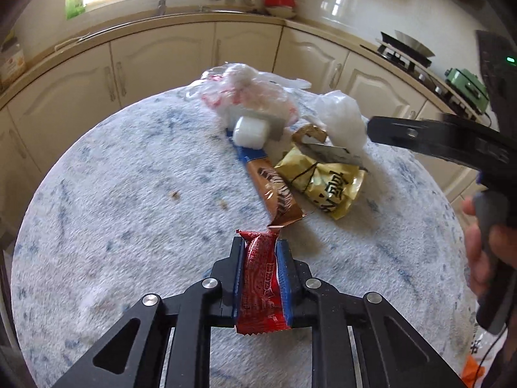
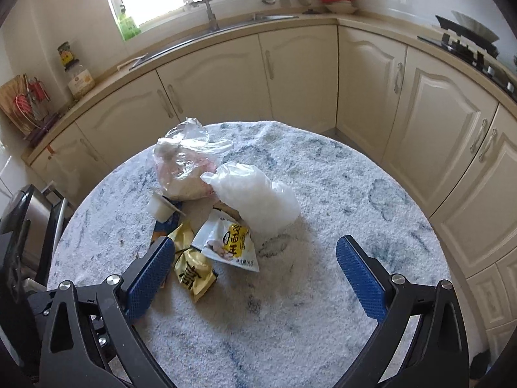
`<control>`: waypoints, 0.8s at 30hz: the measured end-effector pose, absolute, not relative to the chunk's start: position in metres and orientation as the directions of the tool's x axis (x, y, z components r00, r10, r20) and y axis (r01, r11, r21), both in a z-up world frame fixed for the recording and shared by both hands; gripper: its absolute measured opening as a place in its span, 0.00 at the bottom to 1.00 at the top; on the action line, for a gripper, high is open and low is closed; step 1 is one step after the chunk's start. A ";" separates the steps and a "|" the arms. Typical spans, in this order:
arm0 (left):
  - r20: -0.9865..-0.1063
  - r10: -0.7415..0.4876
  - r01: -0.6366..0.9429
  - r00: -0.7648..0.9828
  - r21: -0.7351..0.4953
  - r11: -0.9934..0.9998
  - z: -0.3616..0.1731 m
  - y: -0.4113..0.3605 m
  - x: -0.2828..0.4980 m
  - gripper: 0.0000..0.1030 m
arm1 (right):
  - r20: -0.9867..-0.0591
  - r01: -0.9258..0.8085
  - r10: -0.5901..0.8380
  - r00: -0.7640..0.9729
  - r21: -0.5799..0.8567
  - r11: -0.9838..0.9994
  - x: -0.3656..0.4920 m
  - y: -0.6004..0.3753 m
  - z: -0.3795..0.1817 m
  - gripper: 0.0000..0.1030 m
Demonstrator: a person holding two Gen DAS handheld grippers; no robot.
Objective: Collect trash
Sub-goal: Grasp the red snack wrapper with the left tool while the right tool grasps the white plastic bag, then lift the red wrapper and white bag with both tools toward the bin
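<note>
My left gripper (image 1: 260,245) is shut on a red snack wrapper (image 1: 260,281), its blue pads pressing both long sides just above the round table (image 1: 113,210). Beyond it lie a brown wrapper (image 1: 276,190), a yellow packet (image 1: 326,184), a small white cup (image 1: 250,134), a clear bag with pink print (image 1: 245,92) and a crumpled white bag (image 1: 342,116). My right gripper (image 2: 255,252) hovers open over the table, with nothing between its blue pads (image 2: 360,273). The yellow packet (image 2: 194,273) lies by its left finger, and a white-and-yellow packet (image 2: 229,242) and the white bag (image 2: 255,195) lie just ahead.
Cream kitchen cabinets (image 2: 290,71) curve behind the table, with a sink (image 2: 226,26) under a window and a stove (image 2: 468,45) at the right. A metal bin (image 2: 29,226) stands left of the table. A hand (image 1: 484,252) holds the right gripper's handle.
</note>
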State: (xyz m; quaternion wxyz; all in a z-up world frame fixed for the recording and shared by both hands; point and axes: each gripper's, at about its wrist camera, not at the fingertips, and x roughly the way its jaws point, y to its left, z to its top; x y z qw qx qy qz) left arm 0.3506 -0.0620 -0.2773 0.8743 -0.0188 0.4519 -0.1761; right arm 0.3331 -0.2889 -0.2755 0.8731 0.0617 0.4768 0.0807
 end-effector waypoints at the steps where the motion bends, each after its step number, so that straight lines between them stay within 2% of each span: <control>1: -0.784 -0.324 0.287 0.530 -0.194 0.938 -0.278 -0.059 0.348 0.15 | -0.825 -0.087 0.197 0.529 0.178 0.980 0.339 -0.287 -0.278 0.93; 4: -0.783 -0.326 0.271 0.530 -0.208 0.940 -0.280 -0.049 0.344 0.15 | -0.828 -0.103 0.191 0.527 0.161 0.982 0.357 -0.281 -0.286 0.90; 6: -0.781 -0.327 0.263 0.532 -0.215 0.940 -0.279 -0.045 0.338 0.15 | -0.838 -0.117 0.192 0.510 0.154 0.981 0.369 -0.276 -0.294 0.83; 8: -0.781 -0.321 0.257 0.535 -0.212 0.943 -0.275 -0.043 0.329 0.15 | -0.854 -0.132 0.193 0.483 0.146 0.980 0.379 -0.271 -0.304 0.66; 9: -0.781 -0.319 0.253 0.536 -0.212 0.944 -0.274 -0.042 0.328 0.14 | -0.856 -0.136 0.192 0.479 0.144 0.980 0.380 -0.270 -0.306 0.62; 11: -0.778 -0.316 0.244 0.543 -0.213 0.946 -0.271 -0.040 0.324 0.14 | -0.847 -0.145 0.208 0.489 0.156 0.977 0.379 -0.272 -0.305 0.42; 15: -0.767 -0.317 0.235 0.558 -0.220 0.947 -0.264 -0.036 0.313 0.14 | -0.835 -0.147 0.229 0.501 0.179 0.973 0.366 -0.279 -0.301 0.39; 24: -0.721 -0.333 0.257 0.608 -0.218 0.942 -0.227 -0.035 0.274 0.14 | -0.785 -0.103 0.253 0.566 0.237 0.966 0.299 -0.305 -0.264 0.39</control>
